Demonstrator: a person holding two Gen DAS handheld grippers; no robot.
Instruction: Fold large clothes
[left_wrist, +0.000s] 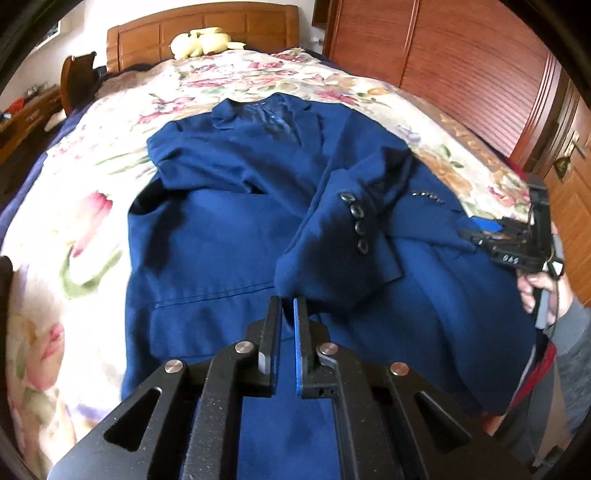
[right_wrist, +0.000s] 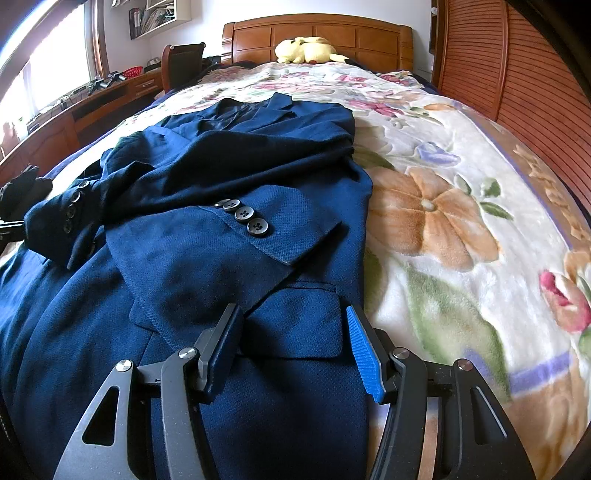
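Bedroom, with a bed under a cream floral fleece blanket (right_wrist: 443, 206), carved wooden headboard (right_wrist: 317, 33) at the far end. Laid flat on that blanket, collar toward the headboard, hem toward the cameras: a large navy-blue woven suit jacket (left_wrist: 221, 236). Spread front-up, evidently to give a flat base for folding. One buttoned navy sleeve cuff (right_wrist: 251, 221) already crossed over the jacket's chest and lying flat. Other buttoned cuff (left_wrist: 332, 240) raised off the jacket front, bunched and hanging.

Left gripper (left_wrist: 285, 317) just nearer than that raised cuff, jaws drawn nearly together with a thin gap; cuff edge meets the tips, but whether cloth is actually pinched there cannot be told. Judged mid-way through carrying the sleeve inward.

Right gripper (right_wrist: 295, 343) released, jaws wide apart over the jacket's flap pocket (right_wrist: 303, 325), near the jacket's edge closest to the bare blanket; nothing held. Probably poised for that side or the hem.

Beyond the jacket, at the headboard: pale yellow plush toy (right_wrist: 306, 50), well apart.
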